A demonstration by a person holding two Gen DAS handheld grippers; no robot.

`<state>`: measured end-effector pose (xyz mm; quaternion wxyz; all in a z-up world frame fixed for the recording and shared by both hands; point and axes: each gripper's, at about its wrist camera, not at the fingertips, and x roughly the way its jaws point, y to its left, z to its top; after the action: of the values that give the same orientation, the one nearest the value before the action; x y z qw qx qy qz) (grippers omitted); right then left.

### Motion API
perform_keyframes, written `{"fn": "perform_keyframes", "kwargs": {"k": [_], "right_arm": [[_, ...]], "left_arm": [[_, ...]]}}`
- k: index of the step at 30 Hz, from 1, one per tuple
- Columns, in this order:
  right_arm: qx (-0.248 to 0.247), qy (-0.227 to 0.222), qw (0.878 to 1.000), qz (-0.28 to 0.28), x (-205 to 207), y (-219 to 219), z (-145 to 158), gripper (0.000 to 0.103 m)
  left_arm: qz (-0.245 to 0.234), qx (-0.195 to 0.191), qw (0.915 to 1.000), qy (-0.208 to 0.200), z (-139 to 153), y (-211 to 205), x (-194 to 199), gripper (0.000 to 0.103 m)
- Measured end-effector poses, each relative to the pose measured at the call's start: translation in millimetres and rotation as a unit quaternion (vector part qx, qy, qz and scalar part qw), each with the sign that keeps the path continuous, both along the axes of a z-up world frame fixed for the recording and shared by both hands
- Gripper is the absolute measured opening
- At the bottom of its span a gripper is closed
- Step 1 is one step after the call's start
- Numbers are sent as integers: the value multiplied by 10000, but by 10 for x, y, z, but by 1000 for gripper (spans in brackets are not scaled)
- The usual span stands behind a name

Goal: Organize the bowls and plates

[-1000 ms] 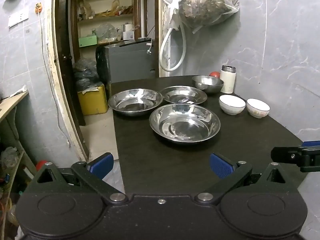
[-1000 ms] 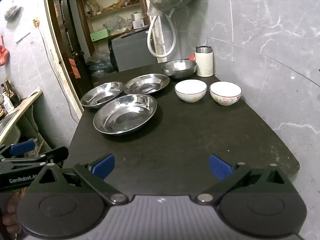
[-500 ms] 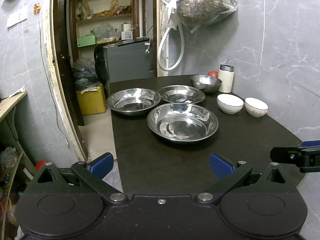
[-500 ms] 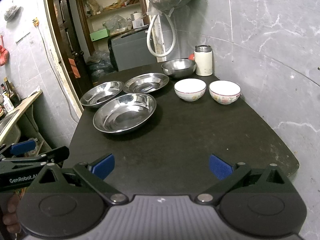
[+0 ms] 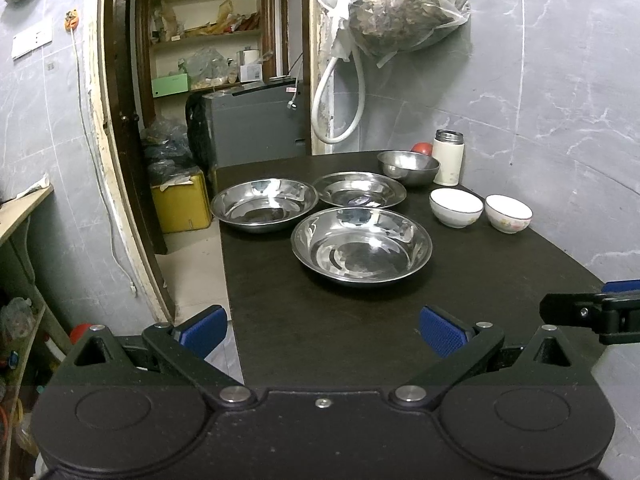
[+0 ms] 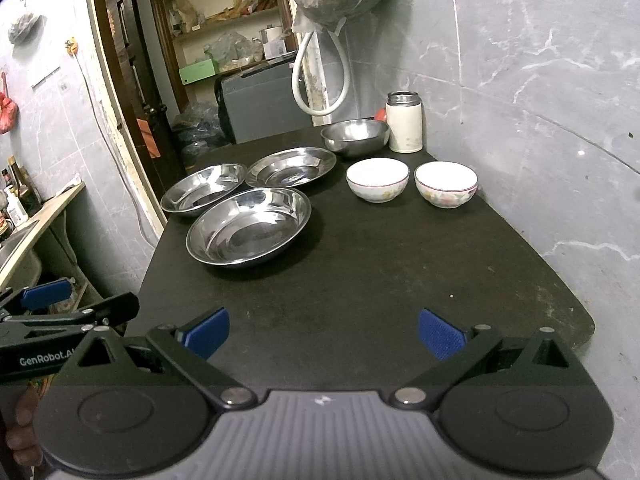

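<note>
Hovering level at table (image 6: 360, 280) edge, both tongs spread wide, empty

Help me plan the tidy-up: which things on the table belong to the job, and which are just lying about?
For the job: three steel plates, steel bowl, two white bowls.

Lying about: flask, red thing behind it.

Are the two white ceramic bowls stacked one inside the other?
No, the two white ceramic bowls stand side by side on the black table, apart.
</note>
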<state>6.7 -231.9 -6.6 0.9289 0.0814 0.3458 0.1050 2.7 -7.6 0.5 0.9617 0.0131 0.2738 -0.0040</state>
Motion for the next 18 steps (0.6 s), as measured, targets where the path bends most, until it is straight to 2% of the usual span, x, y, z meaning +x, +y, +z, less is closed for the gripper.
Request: {"fn": "perform_keyframes", "kwargs": {"k": [18], "right_arm": [[6, -20, 10000, -10, -25, -8, 15, 103]], "left_arm": [[-70, 36, 10000, -35, 15, -2, -51, 102]]}}
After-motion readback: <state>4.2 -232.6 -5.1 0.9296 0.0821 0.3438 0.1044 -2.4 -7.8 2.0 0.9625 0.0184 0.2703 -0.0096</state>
